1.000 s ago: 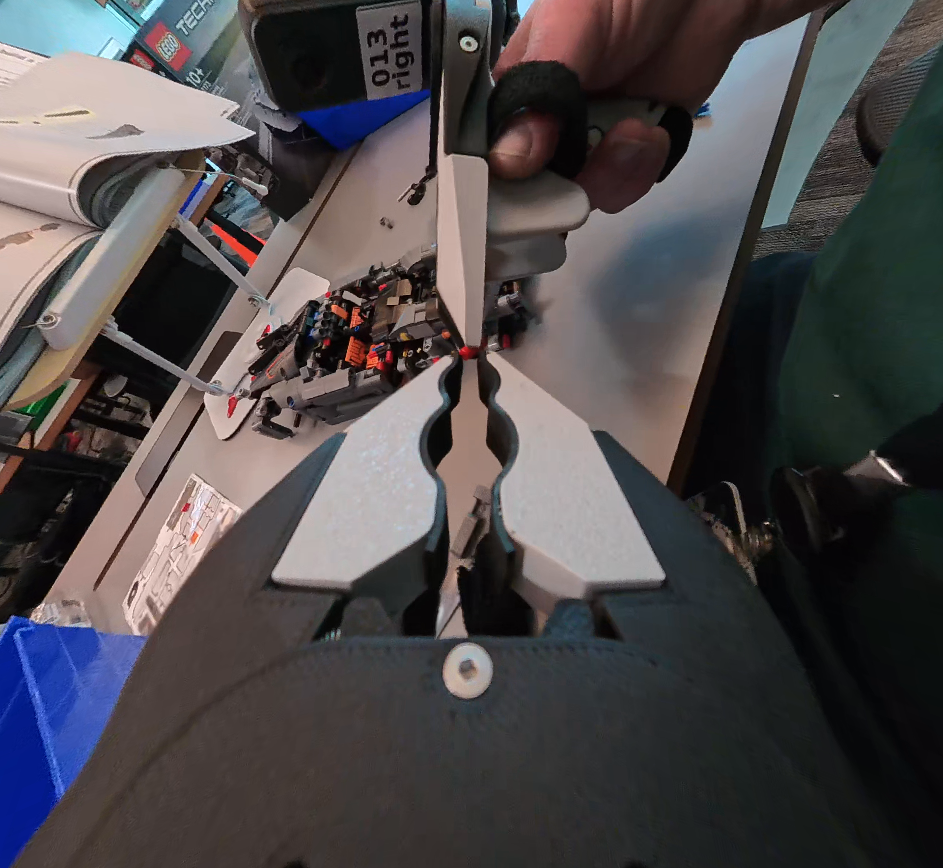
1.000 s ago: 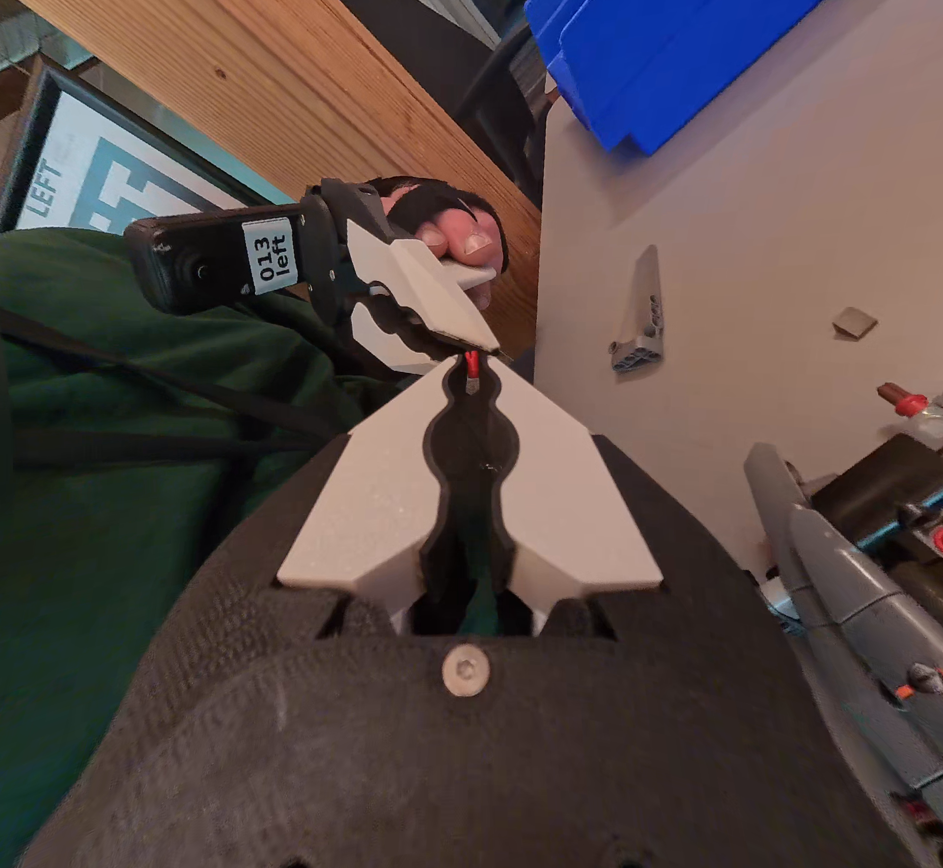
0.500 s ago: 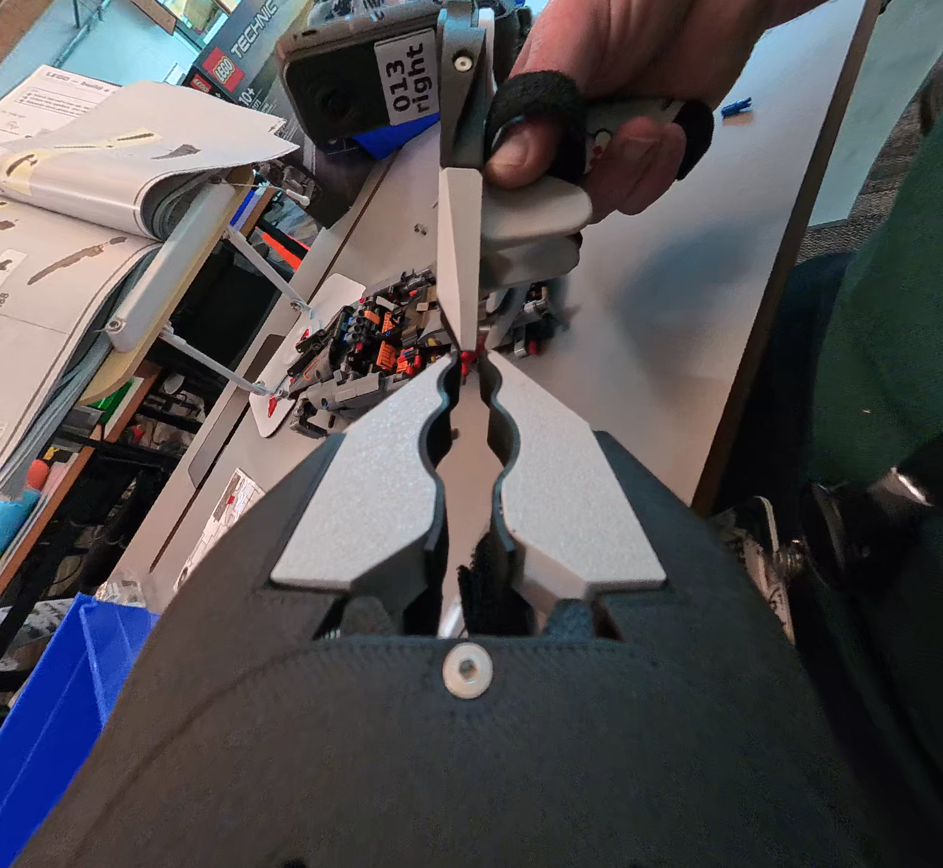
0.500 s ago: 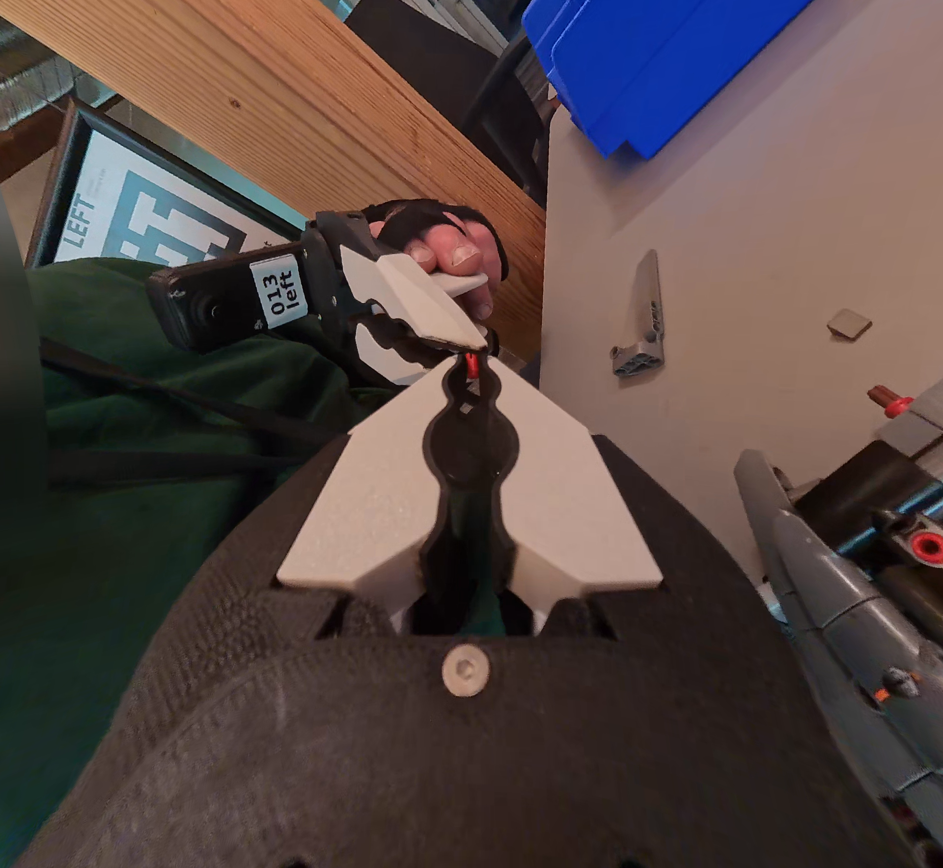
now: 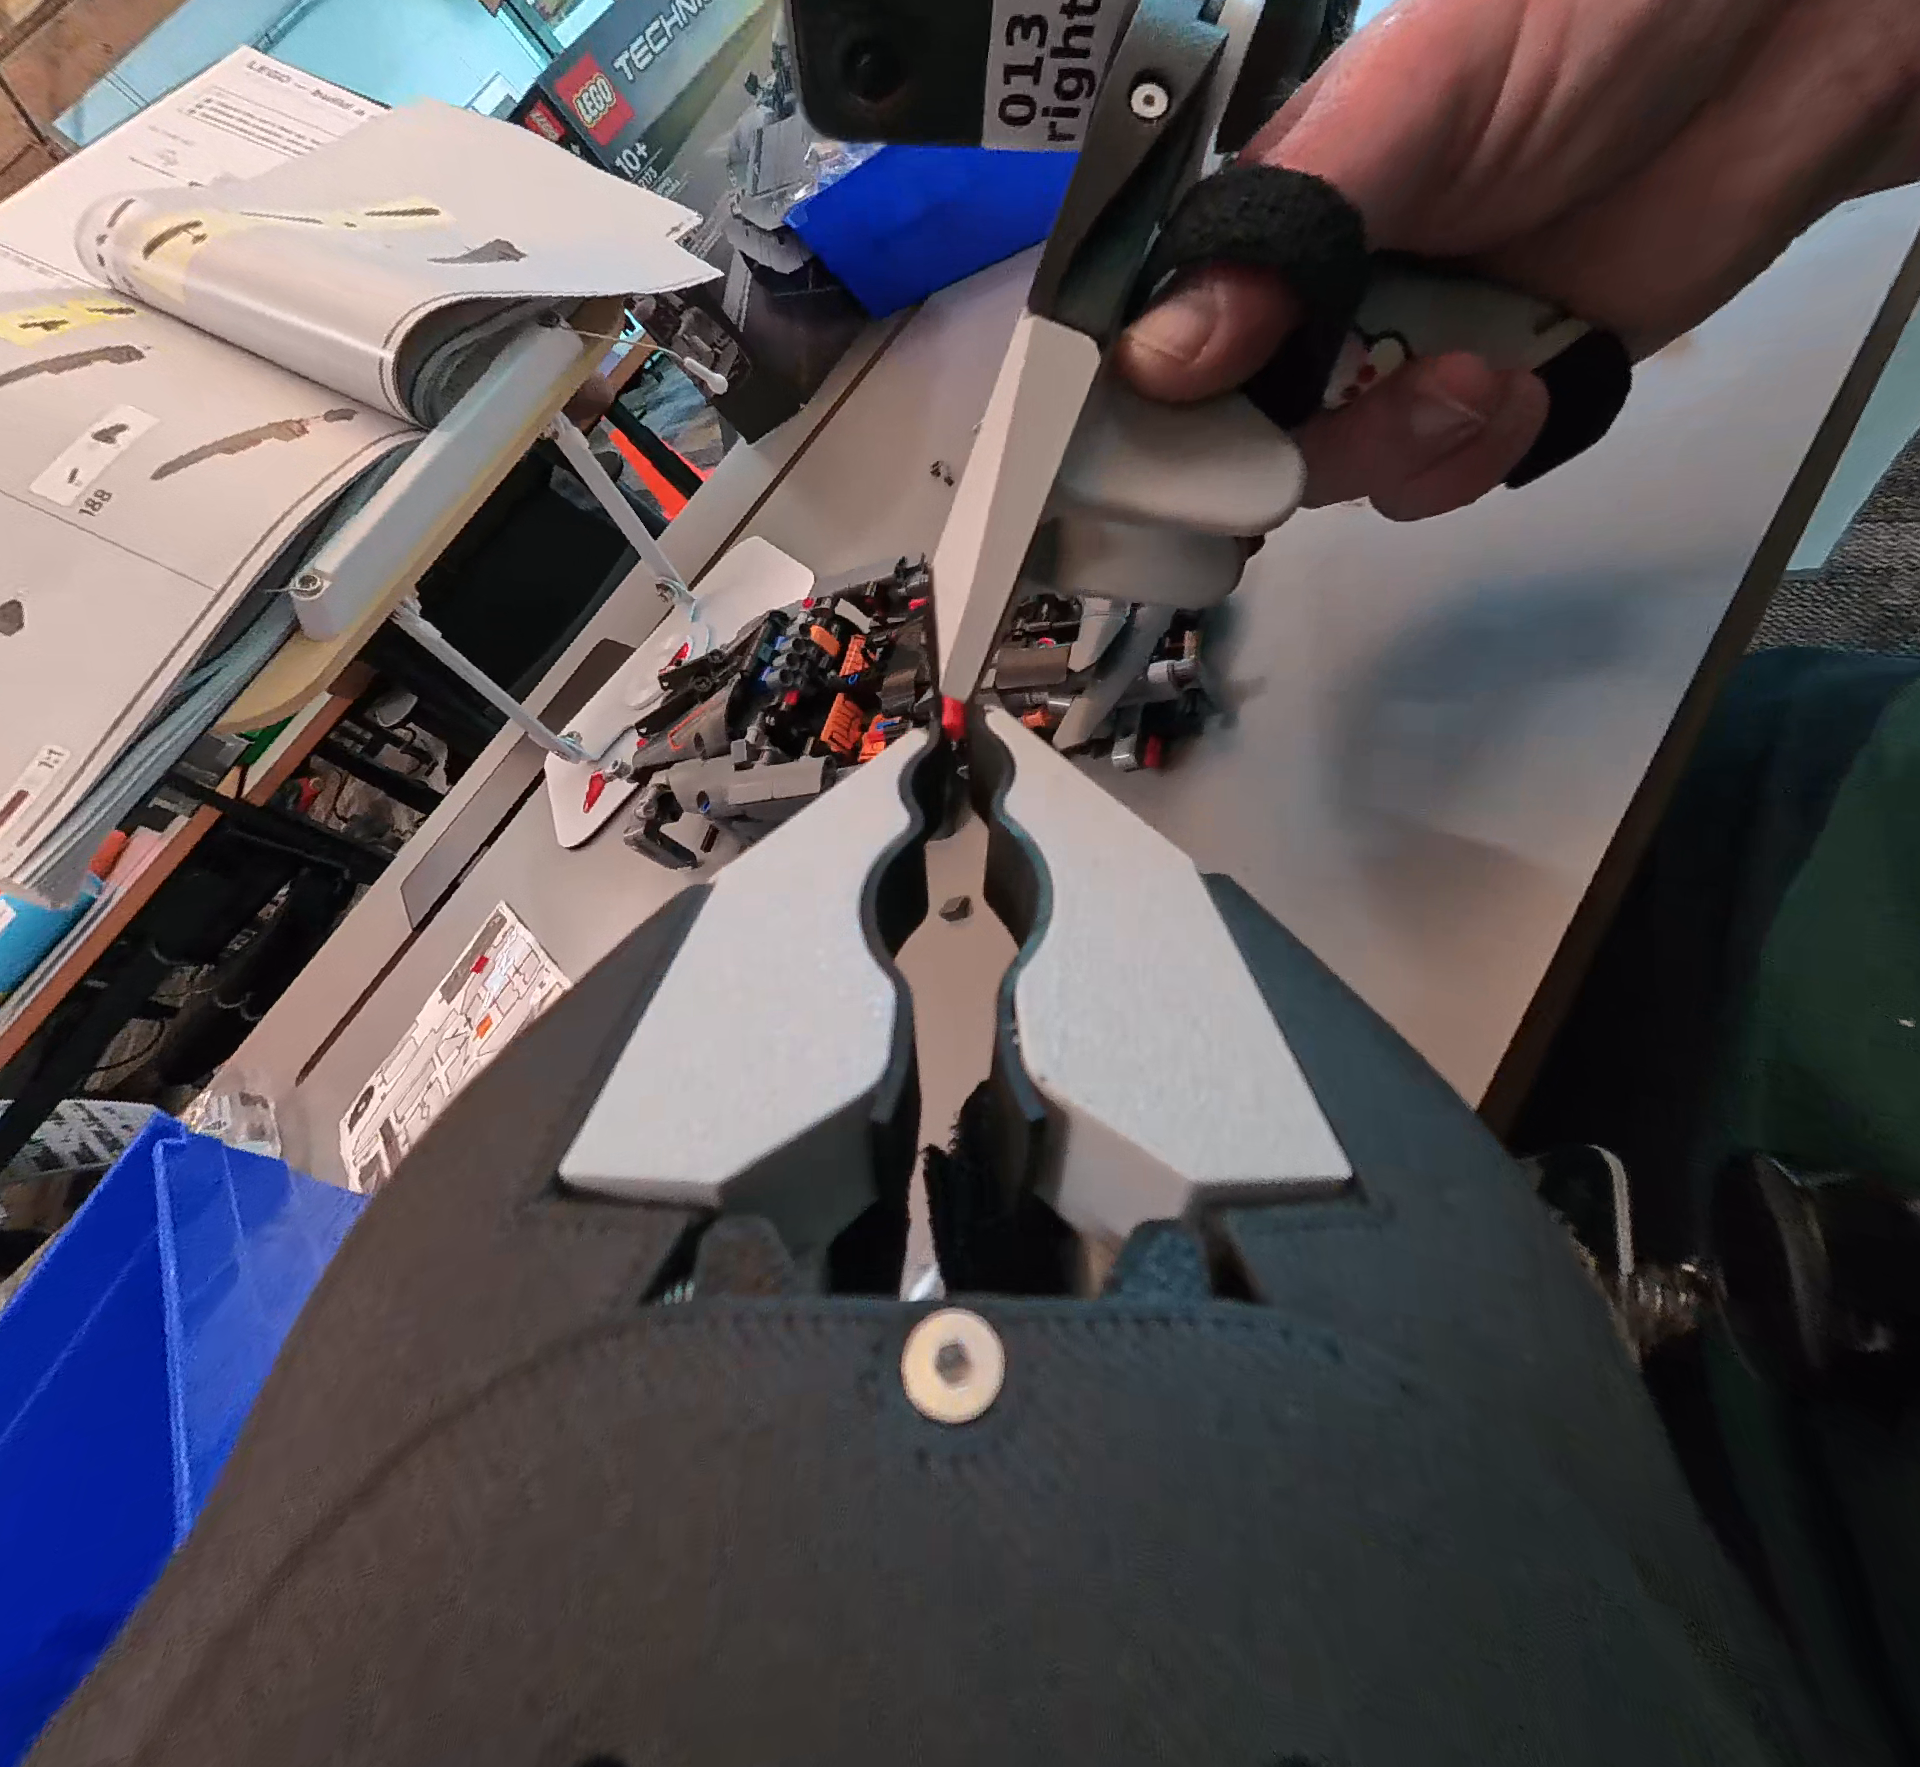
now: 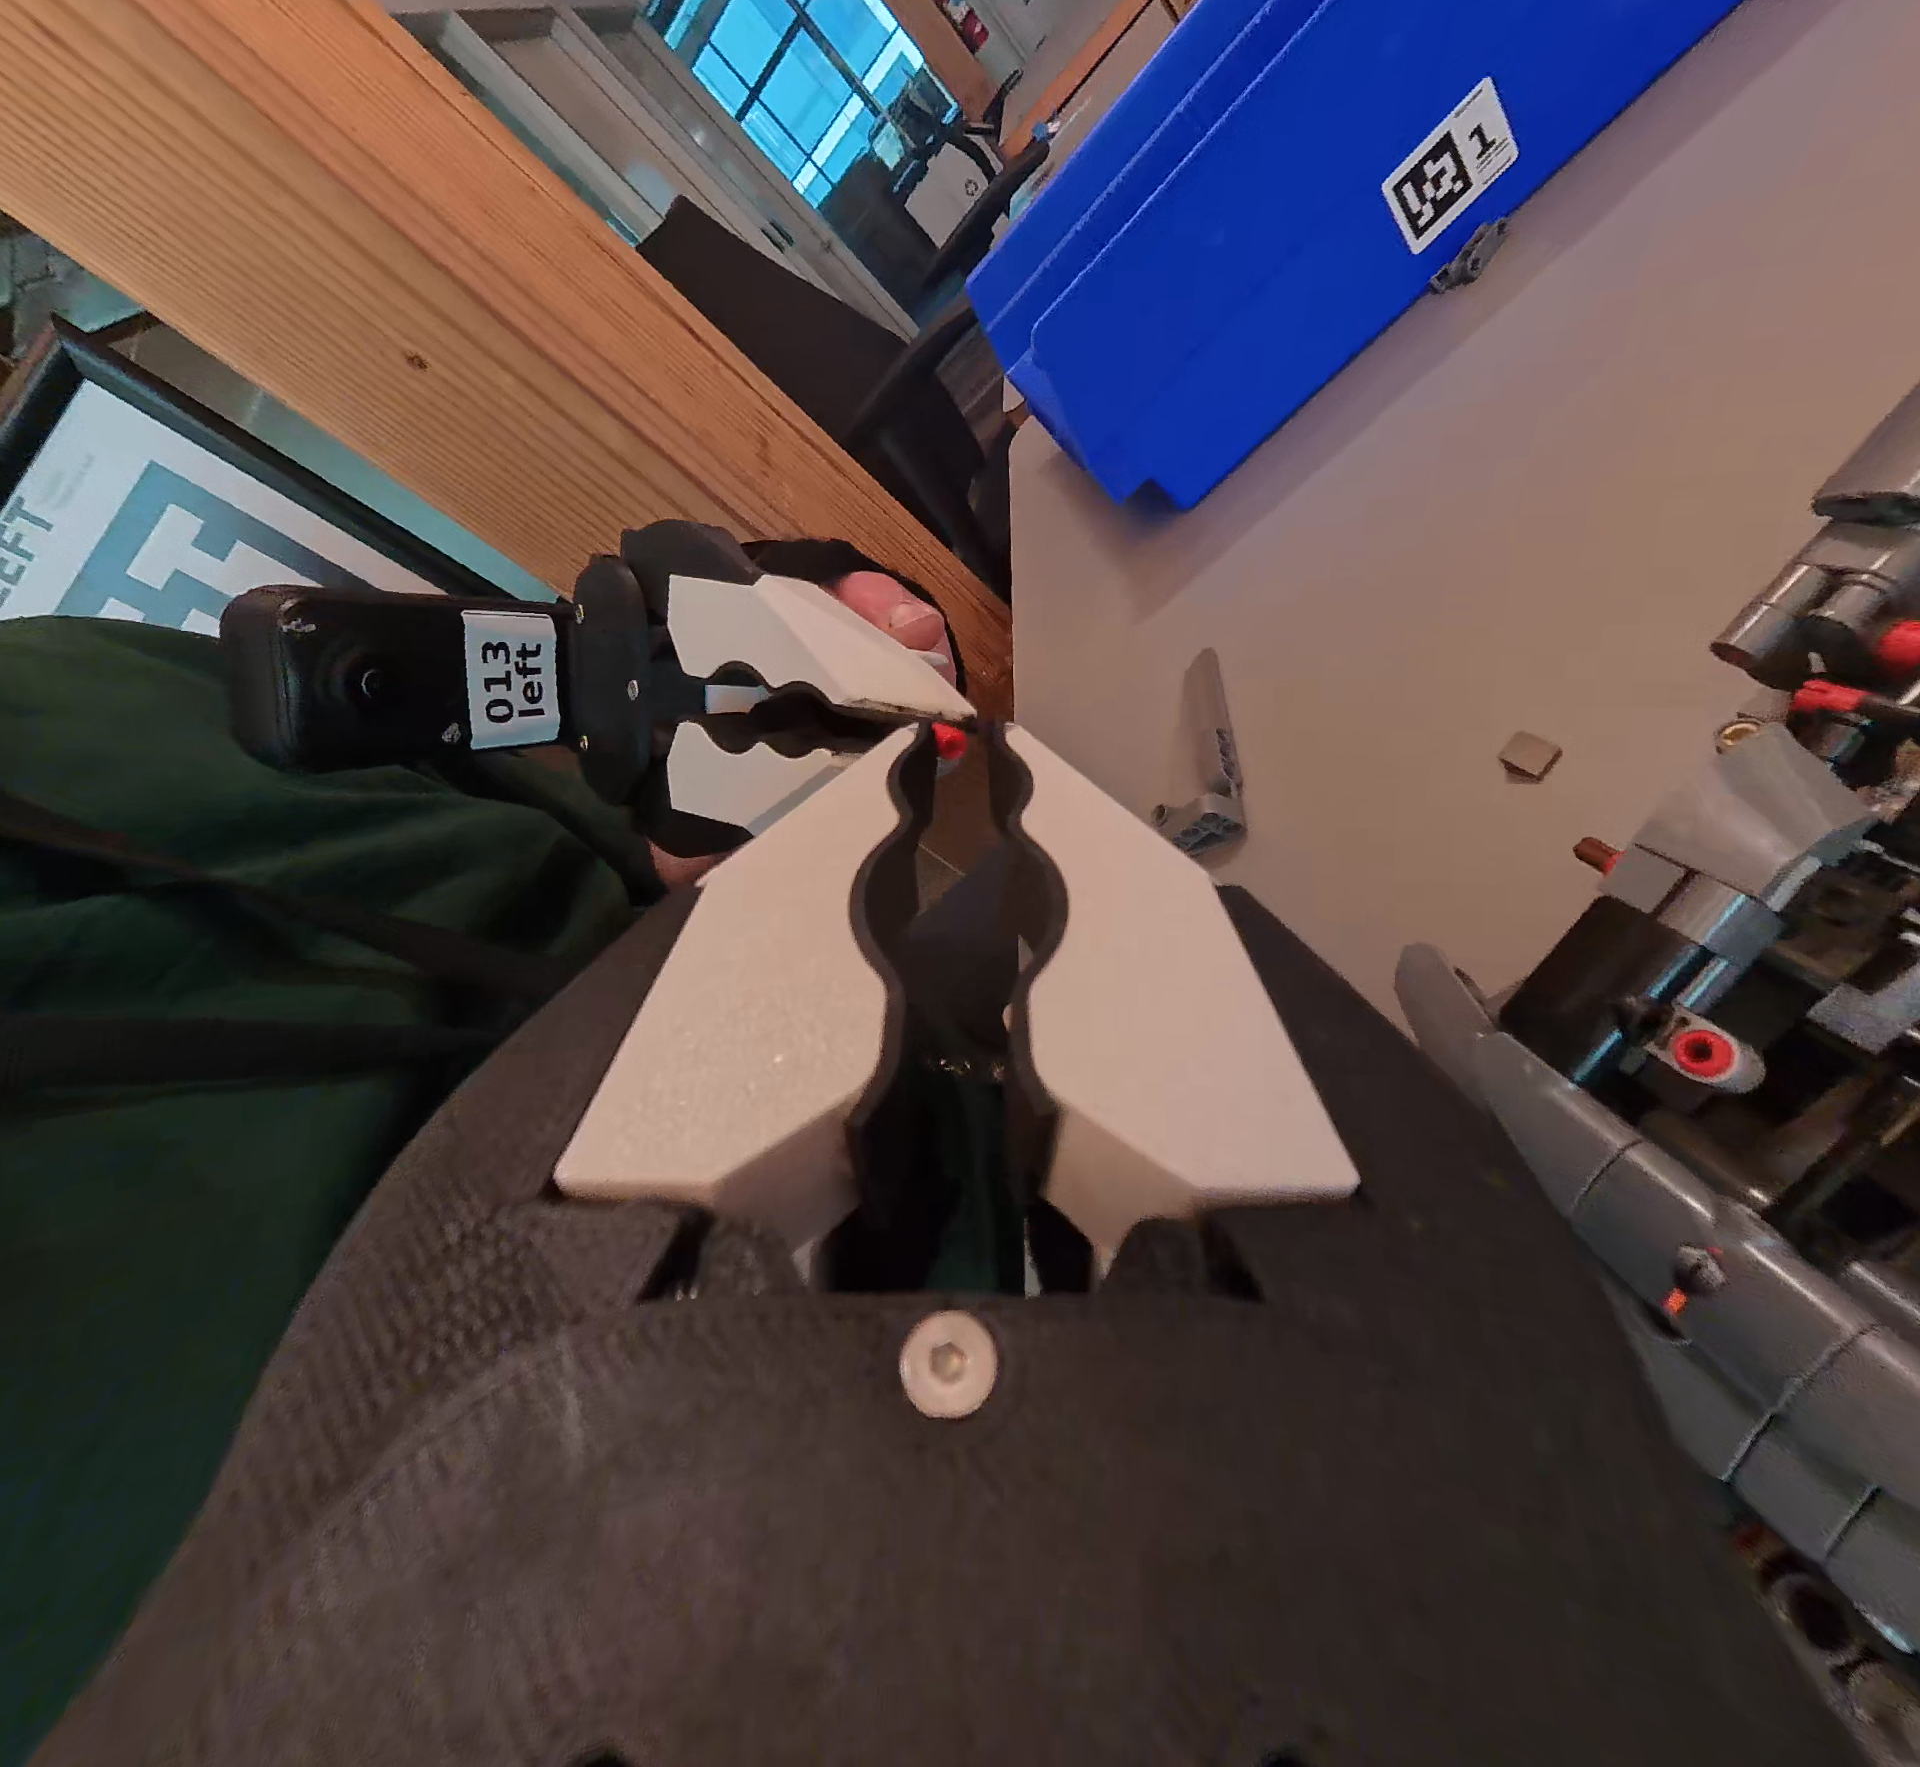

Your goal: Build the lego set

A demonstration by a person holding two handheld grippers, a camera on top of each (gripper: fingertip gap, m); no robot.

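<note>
A small red pin [image 5: 951, 715] sits where both grippers meet tip to tip above the table's front edge. My left gripper [image 5: 954, 730] is shut on it. My right gripper [image 5: 951, 694] comes down from above, edge-on, and its tips pinch the same pin. In the right wrist view the red pin [image 6: 945, 738] shows between my right gripper's tips [image 6: 954, 730], with the left gripper [image 6: 961, 718] reaching in from the left. The part-built grey and black lego model [image 5: 790, 709] lies on the table behind; it also shows in the right wrist view [image 6: 1714, 990].
An open instruction book [image 5: 260, 315] on a stand, the set's box [image 5: 644, 86] and a sticker sheet [image 5: 457, 1021] lie to the left. A blue bin [image 6: 1351, 159], a loose grey beam [image 6: 1210, 761] and a small grey tile [image 6: 1530, 754] are on the table [image 6: 1455, 522]. The grippers are tip to tip, or close to it.
Both grippers stay tip to tip on the red pin. They have shifted together relative to the table; the right gripper looms larger and the model sits nearer in the right wrist view.
</note>
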